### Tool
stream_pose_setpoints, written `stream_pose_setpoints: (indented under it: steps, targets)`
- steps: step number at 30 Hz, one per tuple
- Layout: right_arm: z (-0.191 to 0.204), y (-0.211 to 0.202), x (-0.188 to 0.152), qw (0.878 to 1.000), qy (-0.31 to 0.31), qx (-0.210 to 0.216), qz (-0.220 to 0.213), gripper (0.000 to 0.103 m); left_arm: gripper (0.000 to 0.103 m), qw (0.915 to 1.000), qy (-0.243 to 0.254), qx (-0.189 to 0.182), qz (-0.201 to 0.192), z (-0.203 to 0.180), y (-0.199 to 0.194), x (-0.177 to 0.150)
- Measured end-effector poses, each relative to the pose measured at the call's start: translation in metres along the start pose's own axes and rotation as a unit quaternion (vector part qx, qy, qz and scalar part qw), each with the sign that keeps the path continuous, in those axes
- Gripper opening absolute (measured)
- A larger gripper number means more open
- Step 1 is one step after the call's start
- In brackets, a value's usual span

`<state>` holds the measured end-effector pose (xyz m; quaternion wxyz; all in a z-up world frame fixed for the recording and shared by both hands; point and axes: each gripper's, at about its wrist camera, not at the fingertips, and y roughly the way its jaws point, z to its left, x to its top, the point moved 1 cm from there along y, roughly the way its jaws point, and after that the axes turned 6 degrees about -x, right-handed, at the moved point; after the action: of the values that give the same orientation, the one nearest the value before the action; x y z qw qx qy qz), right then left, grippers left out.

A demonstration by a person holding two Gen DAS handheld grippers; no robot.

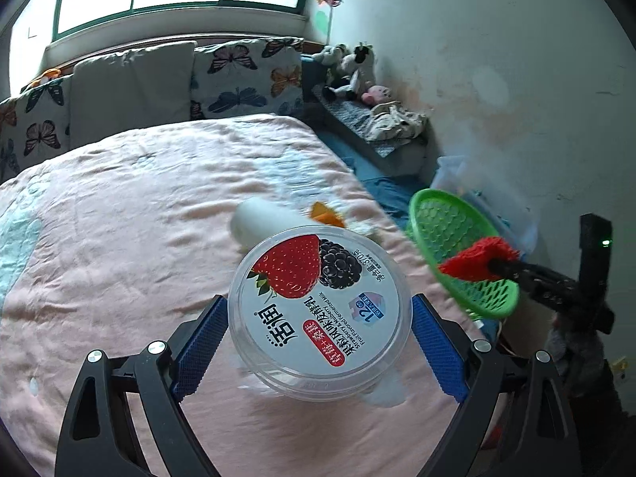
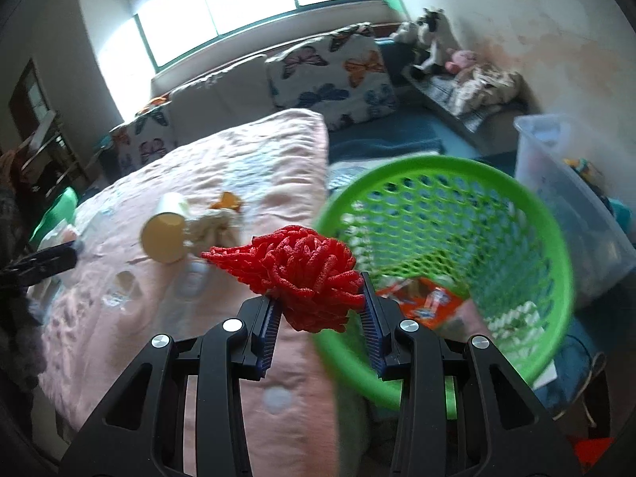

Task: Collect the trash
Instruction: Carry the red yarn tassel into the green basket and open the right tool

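My left gripper [image 1: 320,314] is shut on a clear yogurt tub [image 1: 318,310] with a strawberry and mulberry lid, held above the pink bed. My right gripper [image 2: 320,302] is shut on a red foam fruit net [image 2: 294,274], held at the near rim of a green mesh basket [image 2: 457,238]. The basket holds an orange wrapper [image 2: 421,302]. In the left wrist view the basket [image 1: 457,238], the red net [image 1: 477,258] and the right gripper [image 1: 505,268] show at right. A paper cup [image 2: 167,230], a crumpled tissue [image 2: 214,226] and an orange scrap [image 2: 228,200] lie on the bed.
The pink bedspread [image 1: 139,218] fills the left and middle. Butterfly cushions [image 1: 246,75] line the headboard under the window. A clear plastic bin [image 2: 564,183] stands by the wall behind the basket. Plush toys [image 1: 353,71] sit on a side bench.
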<state>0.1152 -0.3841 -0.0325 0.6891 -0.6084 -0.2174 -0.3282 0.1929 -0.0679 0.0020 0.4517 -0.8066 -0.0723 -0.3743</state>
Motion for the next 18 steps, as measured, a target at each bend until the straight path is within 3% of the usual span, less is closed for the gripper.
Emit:
stream_pose_setpoints:
  steps: [11,14,16,18]
  targets:
    - [-0.058,0.005,-0.009,0.998,0.034,-0.050,0.015,0.041,0.088,0.9982,0.038,-0.044,0.016,-0.069,0.043,0.023]
    - [-0.071,0.008,-0.012,0.997,0.043,-0.059,0.020,0.046,0.088,0.9973,0.046,-0.052,0.022,-0.085,0.057,0.028]
    - [-0.079,0.009,-0.012,0.997,0.050,-0.063,0.020,0.056,0.088,0.9968,0.048,-0.057,0.027,-0.094,0.066,0.032]
    - [-0.086,0.008,-0.014,0.996,0.055,-0.068,0.018,0.058,0.088,0.9962,0.052,-0.062,0.032,-0.101,0.074,0.034]
